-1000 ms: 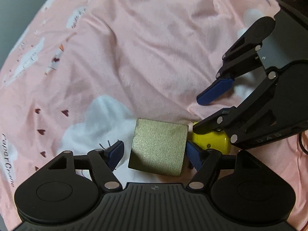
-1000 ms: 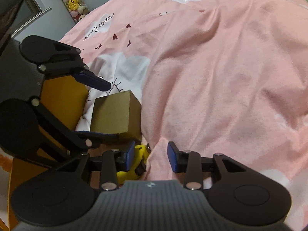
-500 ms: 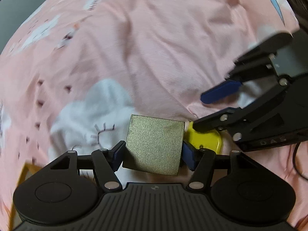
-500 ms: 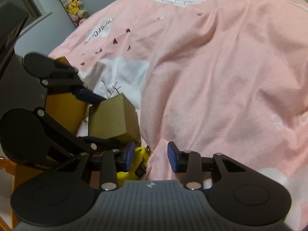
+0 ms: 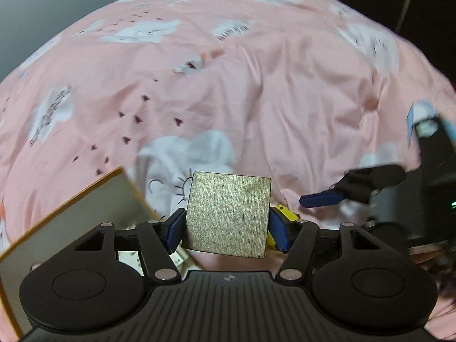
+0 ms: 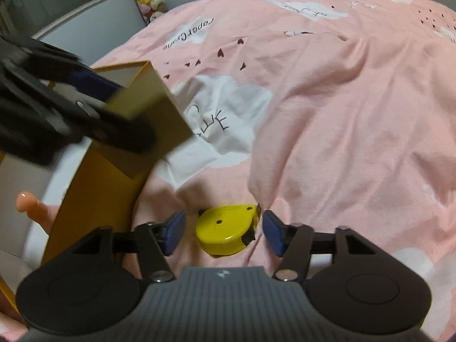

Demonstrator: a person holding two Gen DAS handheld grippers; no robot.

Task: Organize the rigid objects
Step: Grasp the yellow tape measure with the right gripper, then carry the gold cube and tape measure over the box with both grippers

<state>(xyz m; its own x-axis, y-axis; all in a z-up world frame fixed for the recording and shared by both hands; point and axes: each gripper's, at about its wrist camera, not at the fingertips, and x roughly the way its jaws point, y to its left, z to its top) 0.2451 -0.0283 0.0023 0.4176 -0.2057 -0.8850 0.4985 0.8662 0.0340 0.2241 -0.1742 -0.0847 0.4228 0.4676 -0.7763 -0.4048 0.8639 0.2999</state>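
Left tool pinching gold block, now lifted off bed beside orange box. Right tool spread wider than before, yellow tape measure between fingers on pink bedspread.

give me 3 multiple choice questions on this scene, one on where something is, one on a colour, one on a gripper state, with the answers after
1. Where is the tape measure?
A. inside the orange box
B. on the pink bedspread between the right gripper's open fingers
C. held up in the left gripper

2. What colour is the tape measure?
A. red
B. yellow
C. green

3. What is the left gripper doing?
A. hanging open and holding nothing
B. shut on the tape measure
C. shut on the gold block

Answers:
1. B: it lies on the bedspread with the right gripper pads on either side, not touching it.
2. B: its casing is bright yellow.
3. C: both blue pads press the sides of the gold block, near the orange box.
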